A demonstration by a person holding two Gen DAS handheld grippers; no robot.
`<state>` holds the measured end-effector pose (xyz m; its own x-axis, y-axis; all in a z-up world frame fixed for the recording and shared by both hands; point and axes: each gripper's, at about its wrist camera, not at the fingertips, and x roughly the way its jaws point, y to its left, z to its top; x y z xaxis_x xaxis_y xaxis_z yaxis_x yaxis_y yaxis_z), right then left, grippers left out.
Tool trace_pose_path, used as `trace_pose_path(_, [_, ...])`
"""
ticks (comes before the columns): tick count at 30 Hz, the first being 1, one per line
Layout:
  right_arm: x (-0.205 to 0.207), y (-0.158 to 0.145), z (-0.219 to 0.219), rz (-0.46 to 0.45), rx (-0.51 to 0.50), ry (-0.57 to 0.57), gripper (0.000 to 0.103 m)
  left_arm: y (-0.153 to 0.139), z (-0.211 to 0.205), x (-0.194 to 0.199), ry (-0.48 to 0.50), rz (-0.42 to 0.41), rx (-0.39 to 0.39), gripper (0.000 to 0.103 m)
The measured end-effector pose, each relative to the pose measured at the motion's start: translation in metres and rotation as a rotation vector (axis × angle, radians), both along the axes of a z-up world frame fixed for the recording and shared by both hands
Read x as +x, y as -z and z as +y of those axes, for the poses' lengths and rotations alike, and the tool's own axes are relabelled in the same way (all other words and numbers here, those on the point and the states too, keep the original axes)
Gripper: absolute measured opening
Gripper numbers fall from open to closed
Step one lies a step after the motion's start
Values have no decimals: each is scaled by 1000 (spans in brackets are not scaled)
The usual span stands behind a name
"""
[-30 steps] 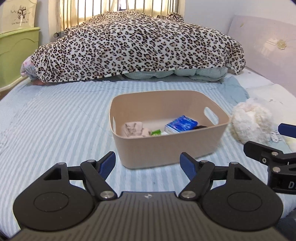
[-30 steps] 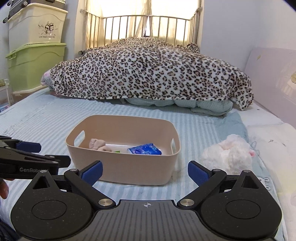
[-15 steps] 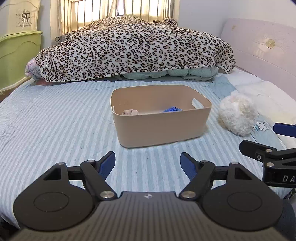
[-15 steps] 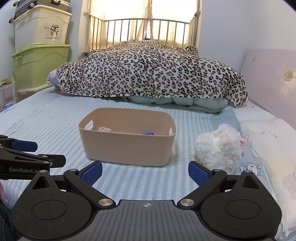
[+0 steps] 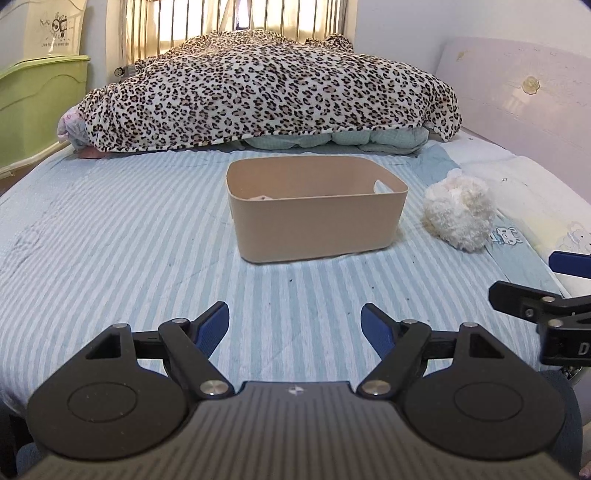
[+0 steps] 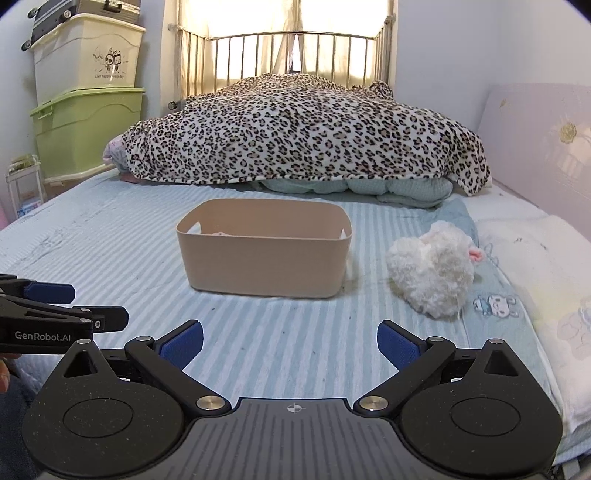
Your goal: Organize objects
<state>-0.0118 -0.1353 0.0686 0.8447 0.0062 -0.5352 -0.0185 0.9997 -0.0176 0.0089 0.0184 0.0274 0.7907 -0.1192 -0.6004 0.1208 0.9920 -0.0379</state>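
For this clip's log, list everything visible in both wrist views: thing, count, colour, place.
storage bin: one, beige, mid-bed on the striped sheet; a pale cloth barely shows above its rim
plush toy: one, white and fluffy, on the bed to the right of the bin, apart from it
leopard blanket: one, black-spotted cream, heaped at the far end of the bed
bed sheet: one, light blue and white stripes
storage boxes: two stacked, cream over green, far left by the wall
suitcase: one, grey, on top of the boxes
left gripper: one, black with blue fingers, open, empty
right gripper: one, black with blue fingers, open, empty
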Motion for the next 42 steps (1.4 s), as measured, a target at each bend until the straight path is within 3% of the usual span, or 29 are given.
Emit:
trace_pose_path(17, [-30, 1, -2, 33, 49, 12, 103, -2, 1, -40, 10, -17, 1, 83])
trace_pose_path(23, [-34, -2, -5, 25, 50, 20, 103, -5, 0, -42, 11, -23, -14, 88])
trace_pose_path(32, [-36, -3, -8, 22, 56, 27, 103, -5, -1, -41, 5, -11, -12, 89])
trace_pose_path(34, [-35, -3, -8, 24, 58, 27, 103, -5, 1, -41, 1, -12, -14, 93])
trace_pose_path(42, [-35, -1, -8, 28, 59, 31, 103, -6, 2, -41, -5, -17, -12, 93])
